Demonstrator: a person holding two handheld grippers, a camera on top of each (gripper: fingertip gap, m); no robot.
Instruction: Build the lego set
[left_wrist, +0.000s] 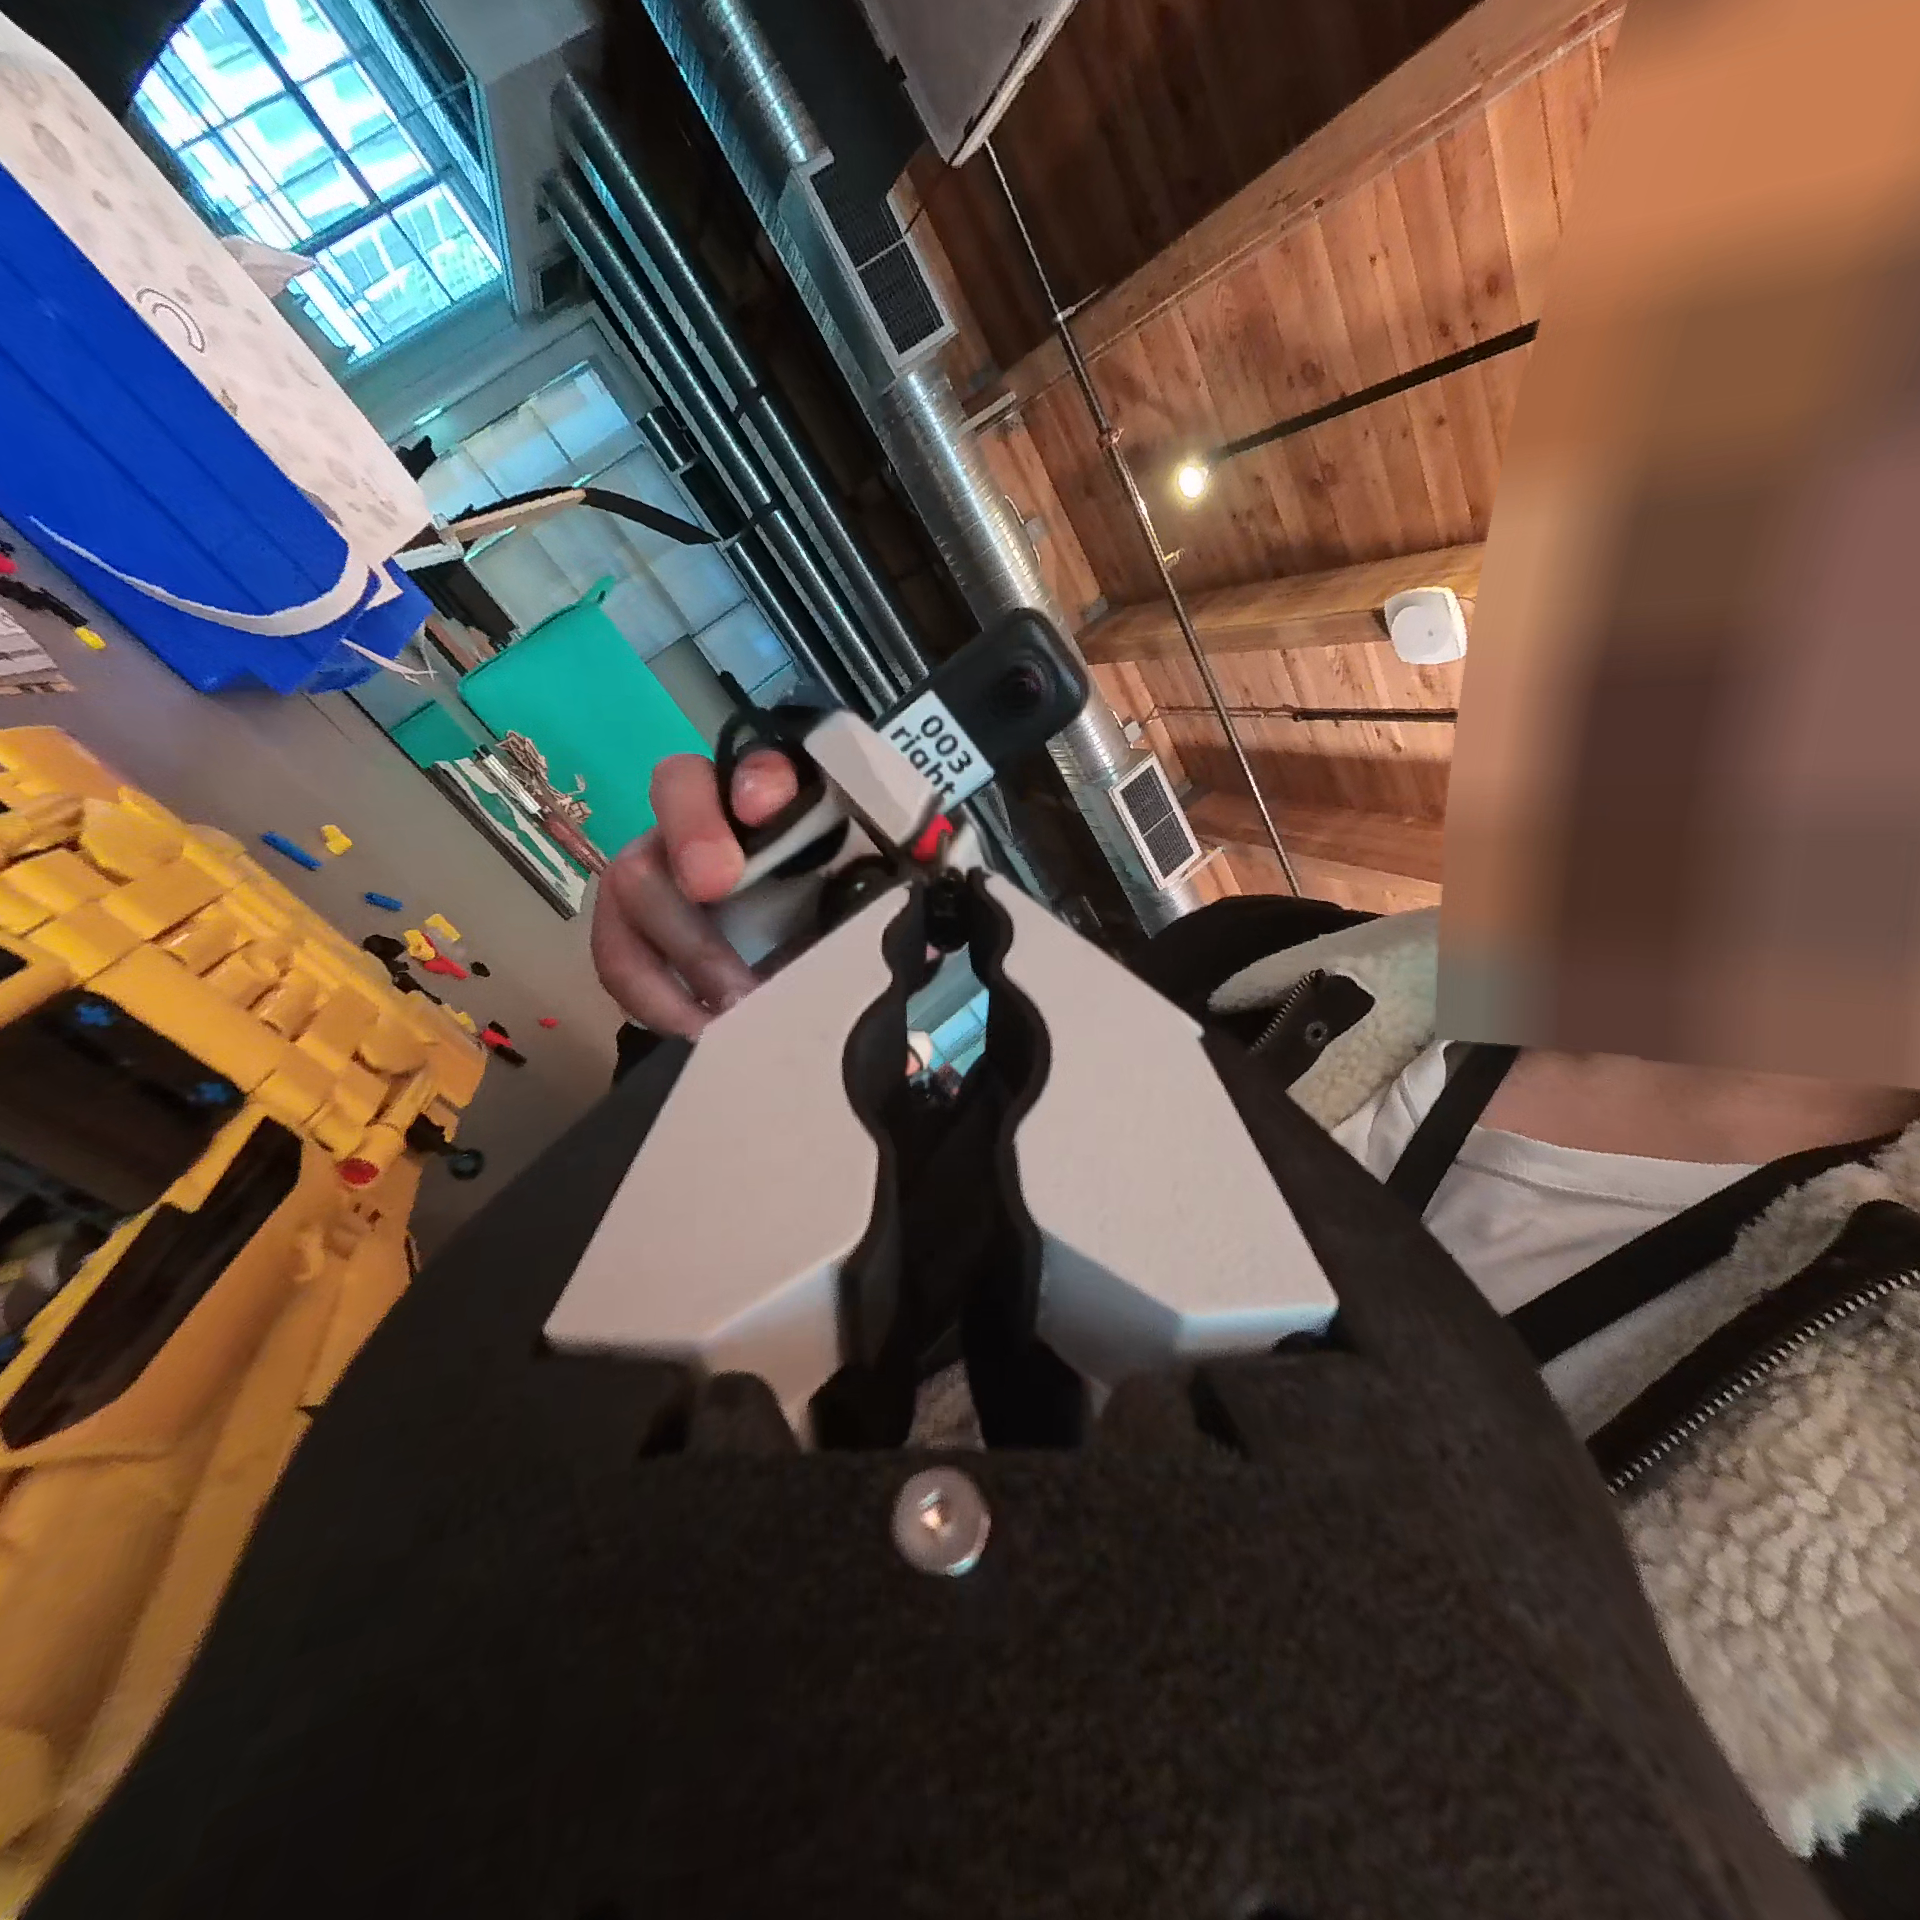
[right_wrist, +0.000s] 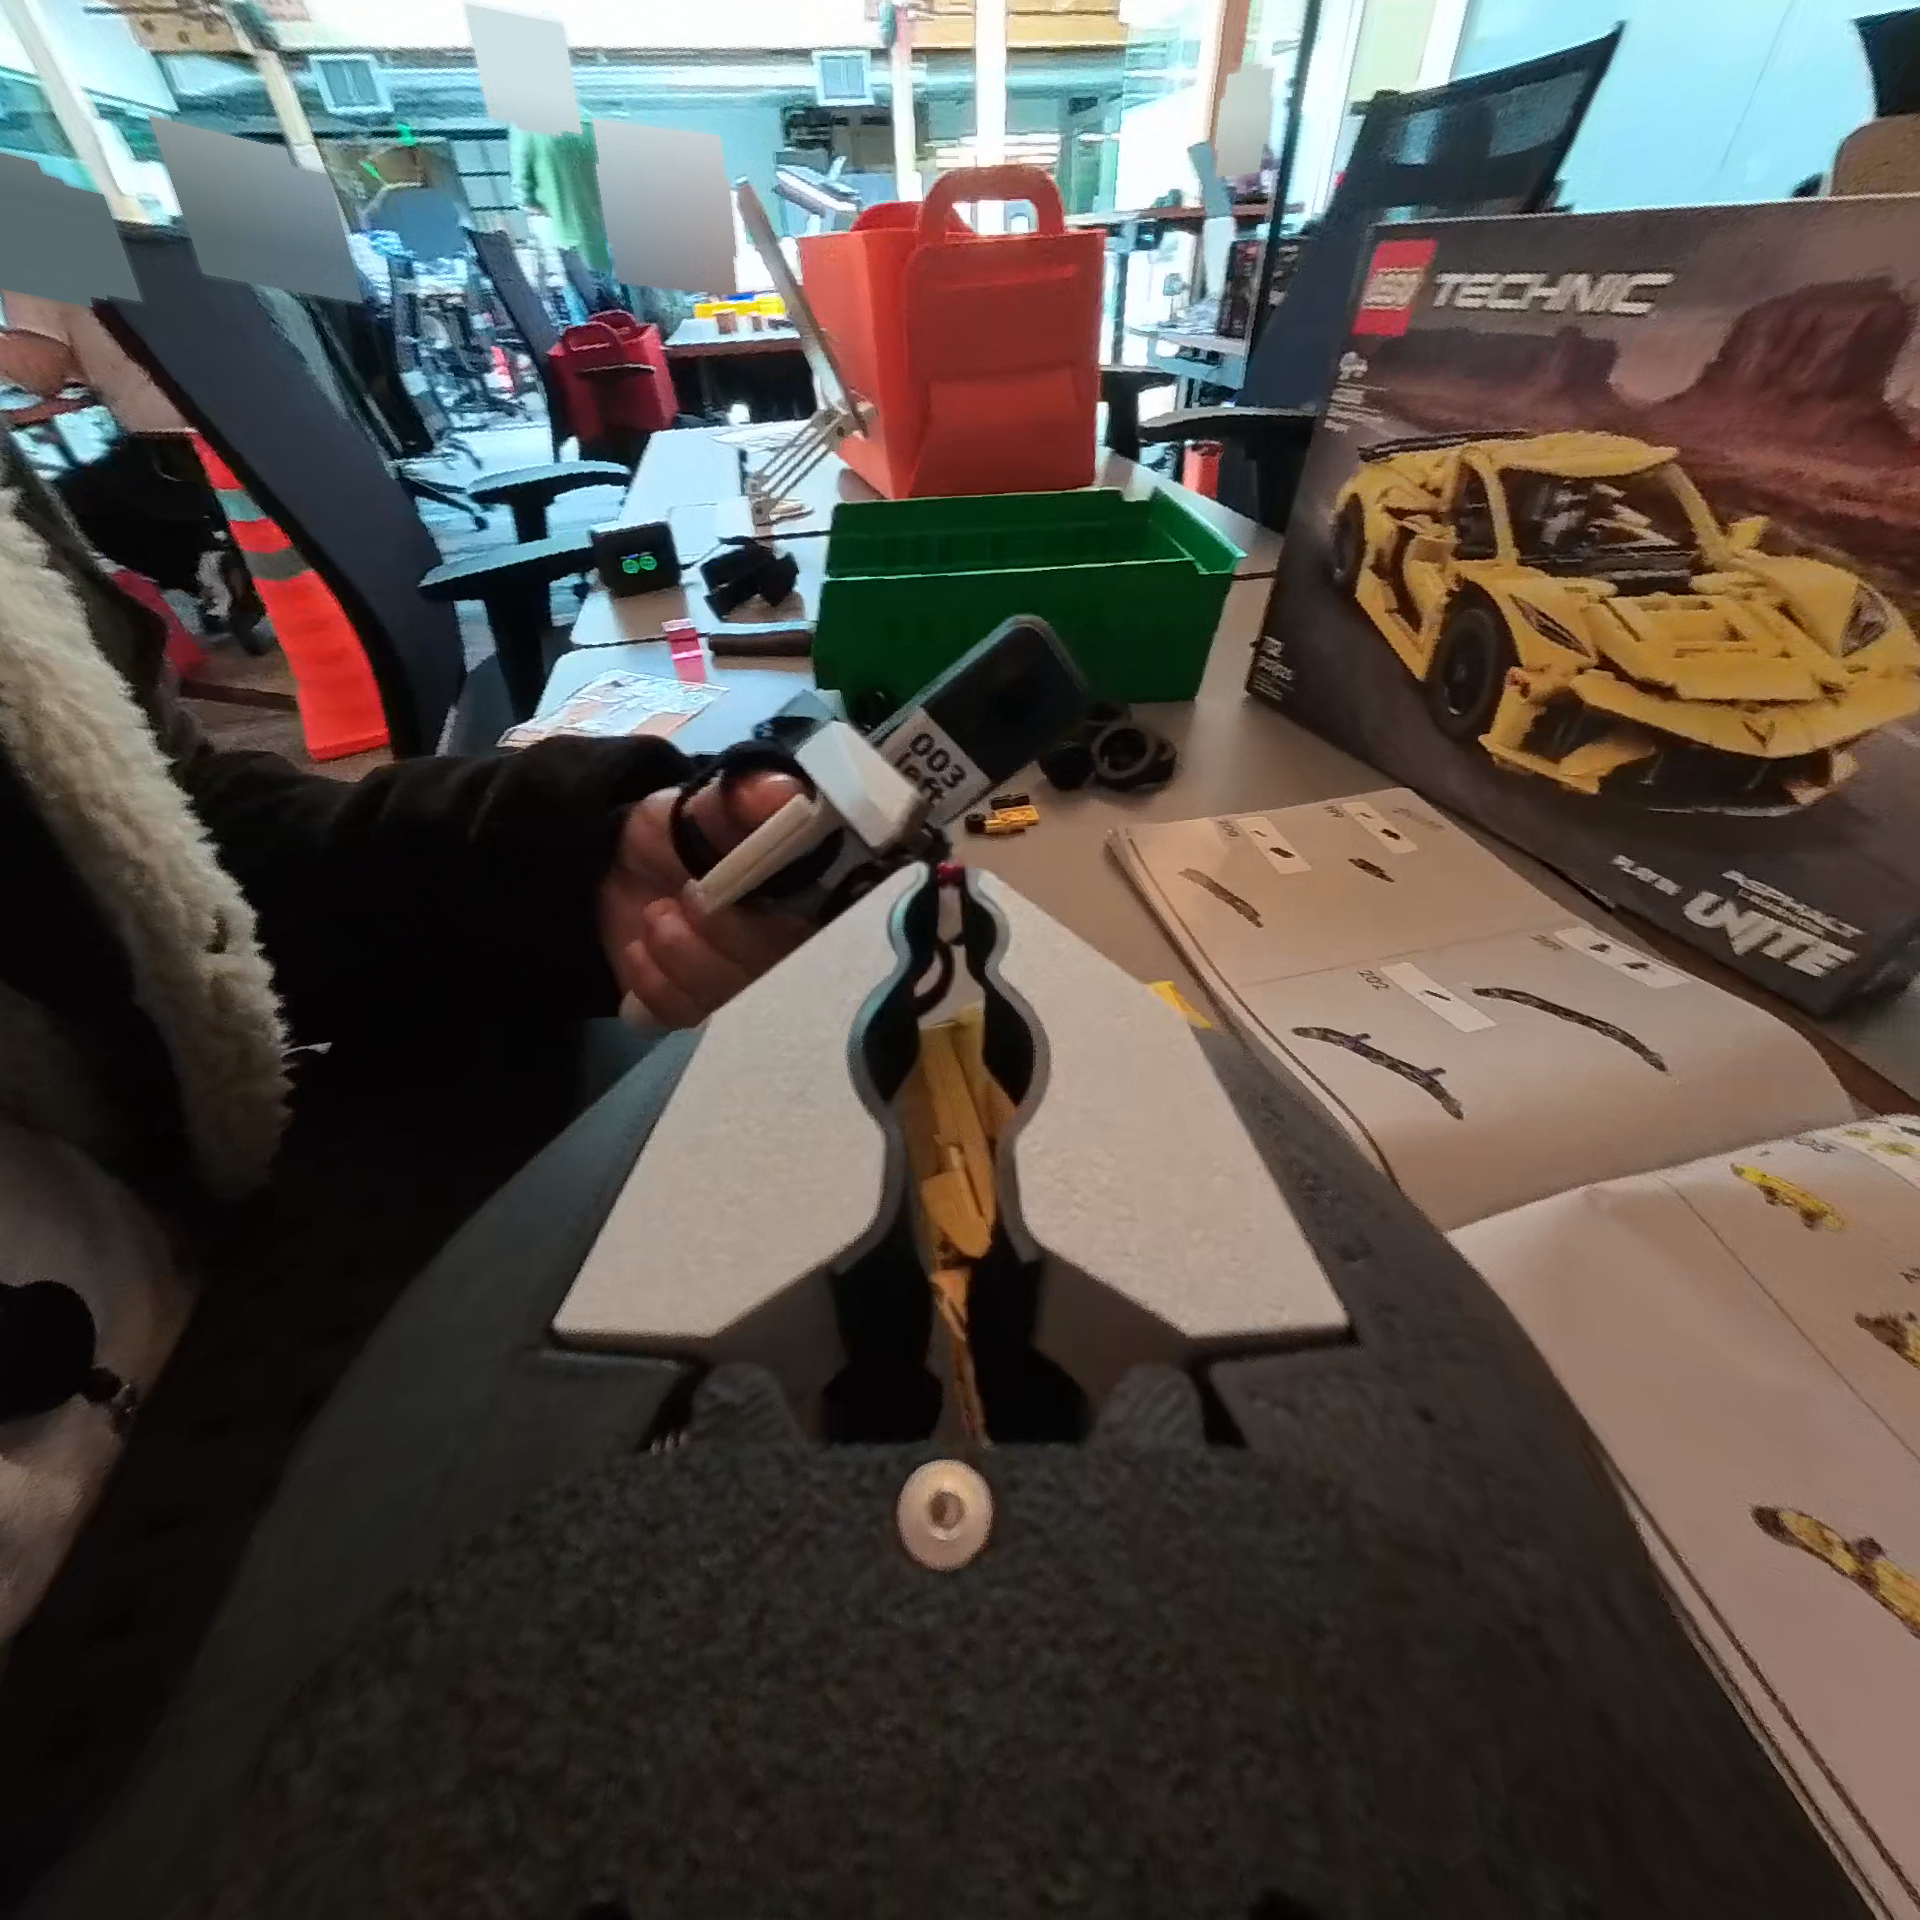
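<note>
small black piece (left_wrist: 948, 920) pinched between both tool tips

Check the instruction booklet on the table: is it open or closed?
Open. In the right wrist view the instruction booklet lies flat on the table with its printed pages spread, in front of the set's box.

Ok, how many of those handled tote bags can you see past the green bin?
2. The orange tote bag stands just behind the green bin; a darker red tote bag sits farther back, to its left. More could be hidden in the background clutter.
</note>
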